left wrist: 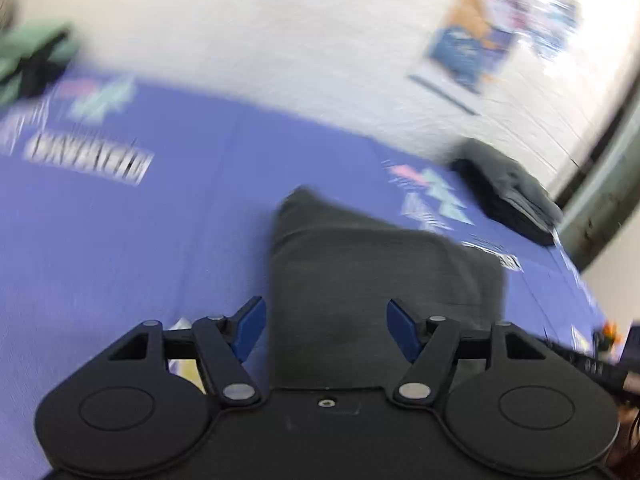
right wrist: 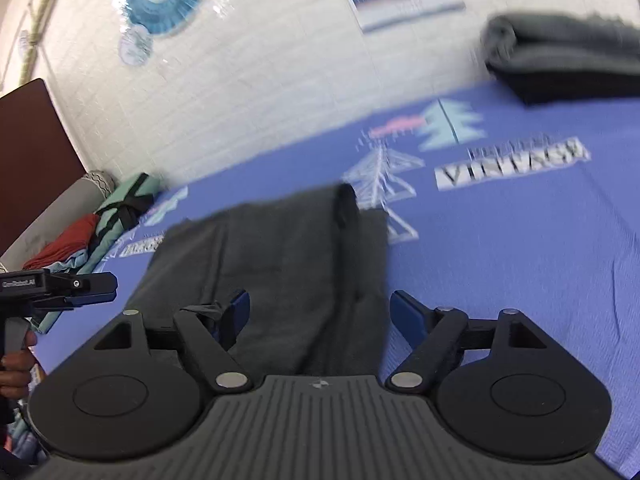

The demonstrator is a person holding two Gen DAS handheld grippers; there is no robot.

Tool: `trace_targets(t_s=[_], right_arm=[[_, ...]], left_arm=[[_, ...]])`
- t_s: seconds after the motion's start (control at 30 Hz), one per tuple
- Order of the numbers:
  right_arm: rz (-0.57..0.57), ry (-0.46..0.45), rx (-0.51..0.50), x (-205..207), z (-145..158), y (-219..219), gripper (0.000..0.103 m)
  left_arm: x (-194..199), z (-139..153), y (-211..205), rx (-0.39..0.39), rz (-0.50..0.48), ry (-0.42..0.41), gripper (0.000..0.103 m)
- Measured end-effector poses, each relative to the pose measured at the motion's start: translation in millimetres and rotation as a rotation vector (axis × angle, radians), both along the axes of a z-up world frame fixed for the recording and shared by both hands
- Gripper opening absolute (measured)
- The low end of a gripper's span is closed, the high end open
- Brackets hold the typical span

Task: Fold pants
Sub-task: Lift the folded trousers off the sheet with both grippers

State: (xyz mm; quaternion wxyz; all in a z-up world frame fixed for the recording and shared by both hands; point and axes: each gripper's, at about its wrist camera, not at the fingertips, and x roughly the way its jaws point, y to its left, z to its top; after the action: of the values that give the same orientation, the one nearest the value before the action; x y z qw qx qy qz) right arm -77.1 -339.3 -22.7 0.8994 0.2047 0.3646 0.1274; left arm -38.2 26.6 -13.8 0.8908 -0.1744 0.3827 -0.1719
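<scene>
Dark grey pants (left wrist: 368, 280) lie folded in a compact rectangle on the blue printed bedsheet (left wrist: 140, 240). My left gripper (left wrist: 326, 326) is open and empty, its blue pads either side of the near end of the pants. In the right wrist view the same pants (right wrist: 280, 264) lie ahead, with a darker fold edge on top. My right gripper (right wrist: 320, 316) is open and empty over the near end of the pants. The left gripper's black body (right wrist: 60, 288) shows at the left edge of that view. Both views are motion-blurred.
A second folded dark grey garment (right wrist: 568, 56) lies at the far edge of the bed, also in the left view (left wrist: 508, 188). A pile of green, red and grey clothes (right wrist: 100, 224) sits by the white wall. Posters (left wrist: 464, 44) hang on the wall.
</scene>
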Motion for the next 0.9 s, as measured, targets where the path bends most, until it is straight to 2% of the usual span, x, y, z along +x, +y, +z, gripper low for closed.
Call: trace_targets(t_s=[0.03, 0.1, 0.17, 0.23, 0.33, 0.4, 0.43, 0.47, 0.5, 0.53, 0.57, 0.6, 0.67, 0.9], right_arm=[[0.004, 0.027, 0.026, 2, -6, -2, 0.103], [0.012, 0.016, 0.079, 0, -9, -3, 0.103], [0.019, 0.031, 0.125, 3, -9, -1, 0.103], [0.033, 0.040, 0.140, 8, -10, 2, 0.103], [0.022, 0.044, 0.156, 17, -13, 6, 0.103], [-0.013, 0.059, 0.171, 25, -15, 5, 0.086], [-0.020, 0.064, 0.181, 28, -16, 5, 0.082], [-0.026, 0.065, 0.185, 29, -17, 6, 0.074], [-0.029, 0.067, 0.190, 29, -17, 6, 0.062], [-0.030, 0.072, 0.204, 29, -16, 8, 0.054], [-0.035, 0.066, 0.207, 28, -13, 8, 0.047], [-0.030, 0.047, 0.203, 26, -8, 8, 0.043], [-0.032, 0.015, 0.220, 22, 1, 5, 0.041], [-0.112, -0.126, 0.207, 21, 38, -47, 0.041]], left_arm=[[7, -8, 5, -0.035, -0.002, 0.035, 0.103], [19, -21, 8, -0.092, -0.019, 0.096, 0.091], [23, -28, 6, -0.128, -0.064, 0.118, 0.089], [26, -30, -3, -0.109, -0.095, 0.111, 0.090], [37, -34, -10, -0.120, -0.121, 0.099, 0.102], [43, -34, -15, -0.117, -0.122, 0.095, 0.103], [46, -34, -19, -0.106, -0.120, 0.092, 0.103], [46, -33, -23, -0.085, -0.113, 0.088, 0.096], [46, -31, -29, -0.058, -0.113, 0.083, 0.060], [45, -27, -33, -0.032, -0.120, 0.073, 0.037], [44, -23, -36, -0.019, -0.125, 0.060, 0.004], [43, -17, -39, -0.011, -0.126, 0.043, 0.000], [39, -5, -44, -0.007, -0.137, 0.005, 0.000], [58, 36, -91, -0.052, -0.242, -0.083, 0.000]])
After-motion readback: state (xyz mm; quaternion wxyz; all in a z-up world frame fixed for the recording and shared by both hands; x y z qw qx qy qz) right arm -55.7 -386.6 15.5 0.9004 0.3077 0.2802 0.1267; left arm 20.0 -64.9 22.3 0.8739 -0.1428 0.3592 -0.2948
